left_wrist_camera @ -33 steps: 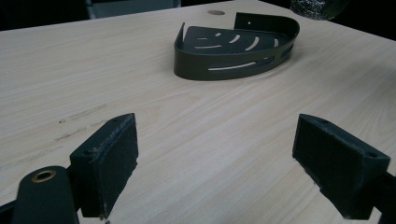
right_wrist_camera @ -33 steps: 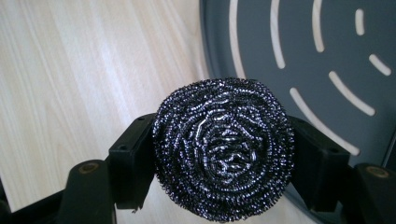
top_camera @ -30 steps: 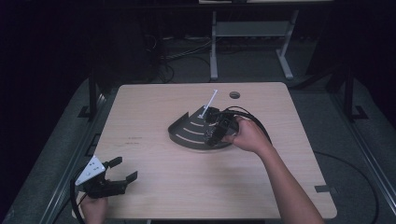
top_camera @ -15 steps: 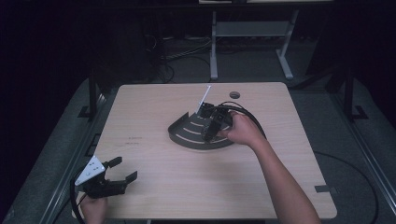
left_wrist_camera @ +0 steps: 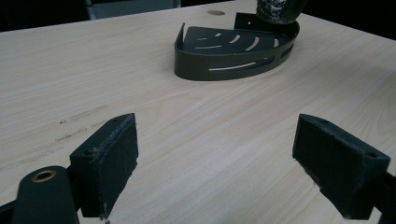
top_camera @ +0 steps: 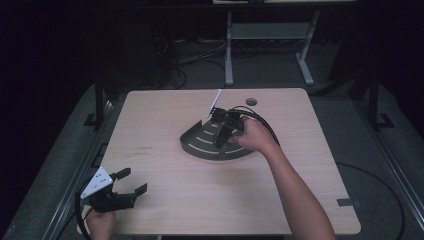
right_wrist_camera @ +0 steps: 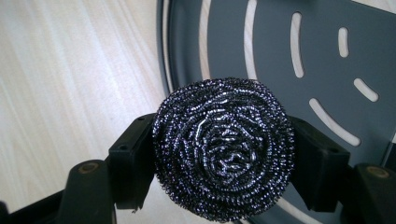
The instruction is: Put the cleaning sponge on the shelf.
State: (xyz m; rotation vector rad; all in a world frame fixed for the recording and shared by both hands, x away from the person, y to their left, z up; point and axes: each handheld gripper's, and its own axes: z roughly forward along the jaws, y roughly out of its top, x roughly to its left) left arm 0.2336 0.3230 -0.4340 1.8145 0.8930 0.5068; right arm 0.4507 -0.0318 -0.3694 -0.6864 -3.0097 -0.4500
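A dark, fan-shaped slotted corner tray (top_camera: pixel 200 142) (left_wrist_camera: pixel 224 53) (right_wrist_camera: pixel 336 60) lies at the middle of the wooden table. My right gripper (top_camera: pixel 222 135) (right_wrist_camera: pixel 223 154) hovers over its right part, pointing down, shut on a round steel-wool scourer (right_wrist_camera: pixel 223 149) squeezed between both pads. The scourer's lower end (left_wrist_camera: pixel 275 9) hangs above the tray's far corner in the left gripper view. My left gripper (top_camera: pixel 129 184) (left_wrist_camera: pixel 215 168) rests at the table's near left corner, jaws wide apart, bare wood between them.
The table (top_camera: pixel 165 115) has a round cable hole (top_camera: pixel 251 101) near its far edge. A cable (top_camera: pixel 265 125) loops from the right gripper over the table. A metal stand (top_camera: pixel 265 35) and floor cables lie beyond the far edge.
My right hand has carried the scourer leftward and a little toward the far side over the tray. The left gripper has stayed in place.
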